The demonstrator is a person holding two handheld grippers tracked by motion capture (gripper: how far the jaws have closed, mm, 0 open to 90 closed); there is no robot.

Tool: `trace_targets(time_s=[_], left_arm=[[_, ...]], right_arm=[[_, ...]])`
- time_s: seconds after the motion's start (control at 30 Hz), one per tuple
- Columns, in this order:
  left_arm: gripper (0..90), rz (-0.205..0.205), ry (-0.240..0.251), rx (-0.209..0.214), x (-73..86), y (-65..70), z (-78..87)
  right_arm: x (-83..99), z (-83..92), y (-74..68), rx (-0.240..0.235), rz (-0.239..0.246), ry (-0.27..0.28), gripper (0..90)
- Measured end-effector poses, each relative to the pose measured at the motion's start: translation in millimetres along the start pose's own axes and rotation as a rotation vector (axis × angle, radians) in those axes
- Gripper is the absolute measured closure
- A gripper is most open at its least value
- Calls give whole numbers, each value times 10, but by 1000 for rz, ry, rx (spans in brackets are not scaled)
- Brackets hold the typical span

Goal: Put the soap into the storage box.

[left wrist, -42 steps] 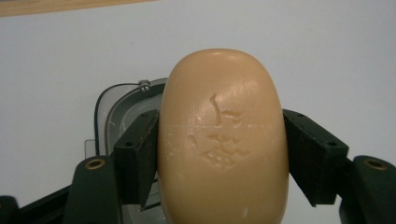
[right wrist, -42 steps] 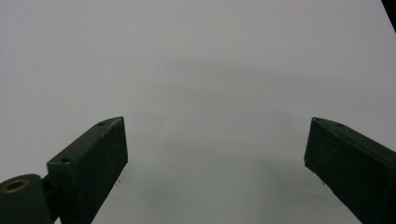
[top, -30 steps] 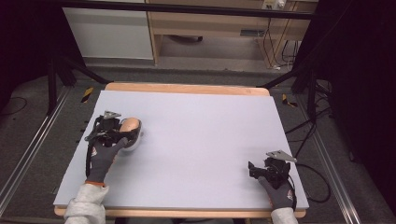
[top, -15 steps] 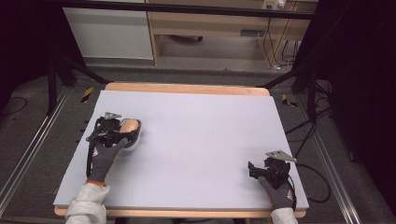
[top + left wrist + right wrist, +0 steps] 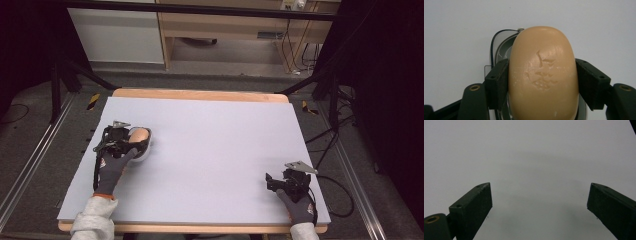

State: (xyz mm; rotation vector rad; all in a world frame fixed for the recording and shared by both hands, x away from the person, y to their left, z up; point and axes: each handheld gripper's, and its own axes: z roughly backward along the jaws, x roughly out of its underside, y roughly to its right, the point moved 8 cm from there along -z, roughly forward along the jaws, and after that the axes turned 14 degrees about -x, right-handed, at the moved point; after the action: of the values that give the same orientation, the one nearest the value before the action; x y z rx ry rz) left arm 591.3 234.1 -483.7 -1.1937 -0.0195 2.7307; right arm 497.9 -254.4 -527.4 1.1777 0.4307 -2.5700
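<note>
Dim lab floor and dark stands ring the grey table (image 5: 210,150), bare across its middle. Your left gripper (image 5: 131,141) sits at the table's left side, forearm stretched forward from the near edge, jaws closed against both flanks of the tan soap bar (image 5: 543,75), which lies over a clear dish (image 5: 499,48). Looks like you're lifting it out or setting it in, can't tell which; either way keep the squeeze on the middle and move straight up or down, soap slips. Your right gripper (image 5: 270,182) rests low at the near right corner, jaws wide apart, holding nothing
</note>
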Motion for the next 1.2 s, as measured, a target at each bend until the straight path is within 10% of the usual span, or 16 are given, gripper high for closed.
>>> trace_targets(time_s=[1.2], left_arm=[[286, -15, 42, -10, -33, 44, 79]], right_arm=[[-3, 7, -9, -3, -1, 2, 61]])
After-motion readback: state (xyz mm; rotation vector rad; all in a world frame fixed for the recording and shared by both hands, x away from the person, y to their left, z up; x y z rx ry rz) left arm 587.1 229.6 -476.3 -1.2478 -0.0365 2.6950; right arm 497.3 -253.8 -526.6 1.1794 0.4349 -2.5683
